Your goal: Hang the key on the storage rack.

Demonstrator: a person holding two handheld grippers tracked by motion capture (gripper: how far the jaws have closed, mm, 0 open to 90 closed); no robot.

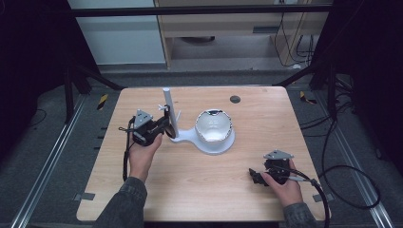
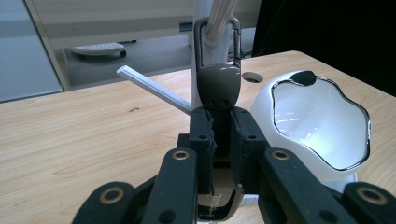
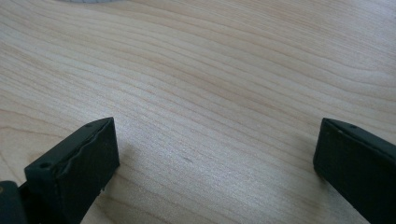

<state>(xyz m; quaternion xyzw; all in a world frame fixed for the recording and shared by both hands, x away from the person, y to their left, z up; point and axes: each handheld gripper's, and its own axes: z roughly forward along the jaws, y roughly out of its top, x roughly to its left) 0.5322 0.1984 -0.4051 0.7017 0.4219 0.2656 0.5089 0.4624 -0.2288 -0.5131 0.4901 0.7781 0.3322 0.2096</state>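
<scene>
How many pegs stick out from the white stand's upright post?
2 pegs visible. One slants out to the left in the left tongs' view; the other carries the loop of the dark clip that the left tongs hold. More may be hidden behind the post.

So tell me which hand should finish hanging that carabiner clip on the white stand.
Left. Its tool is already shut on the carabiner clip, whose loop is around a rod of the white stand. The right tool stands open above bare table, holding nothing, well away from the stand.
</scene>
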